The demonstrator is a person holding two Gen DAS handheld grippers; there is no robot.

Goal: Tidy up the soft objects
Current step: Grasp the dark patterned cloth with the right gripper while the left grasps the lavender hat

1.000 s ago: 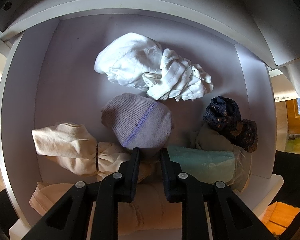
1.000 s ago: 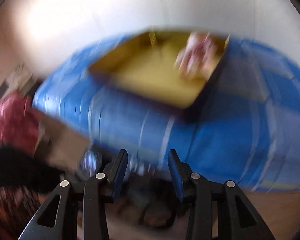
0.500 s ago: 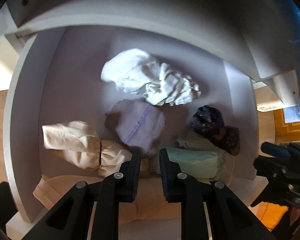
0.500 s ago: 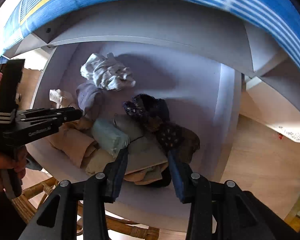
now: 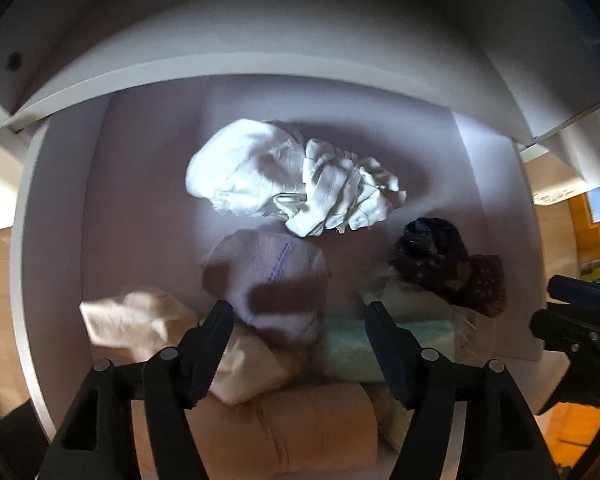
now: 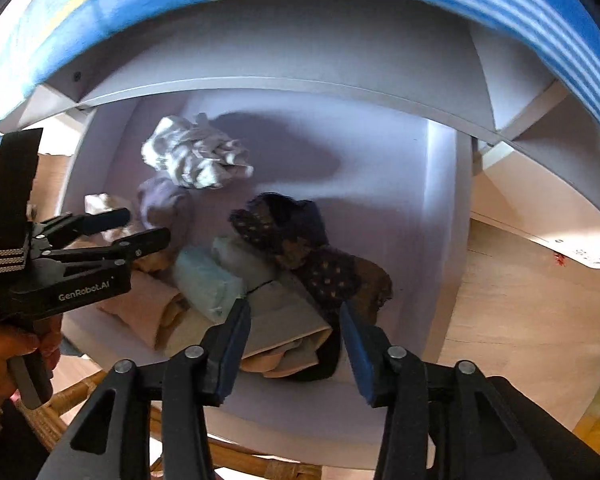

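A white drawer (image 5: 52, 220) holds several soft things: a crumpled white cloth (image 5: 284, 176), a lavender knit piece (image 5: 268, 272), a cream bundle (image 5: 136, 320), a mint folded towel (image 5: 380, 336), a dark patterned cloth (image 5: 448, 264) and a peach roll (image 5: 284, 420). My left gripper (image 5: 298, 312) points down at the lavender knit. Its jaws are opening, with the knit's near edge lying loose between them. My right gripper (image 6: 294, 312) hangs over the dark patterned cloth (image 6: 296, 240) and a grey folded cloth (image 6: 280, 304). Its jaws are opening too, and the pads touch nothing.
A blue striped bedcover (image 6: 540, 0) lies above the drawer's back wall. A wicker chair (image 6: 80, 396) stands under the drawer's near left corner, and wooden floor (image 6: 520, 300) shows at the right. A person's hand (image 6: 16, 344) holds the left gripper (image 6: 142, 225).
The left jaws were shut at the lavender knit's edge and now stand apart. The right gripper swung down from the blue bedcover to over the drawer, and its jaws widened a little.
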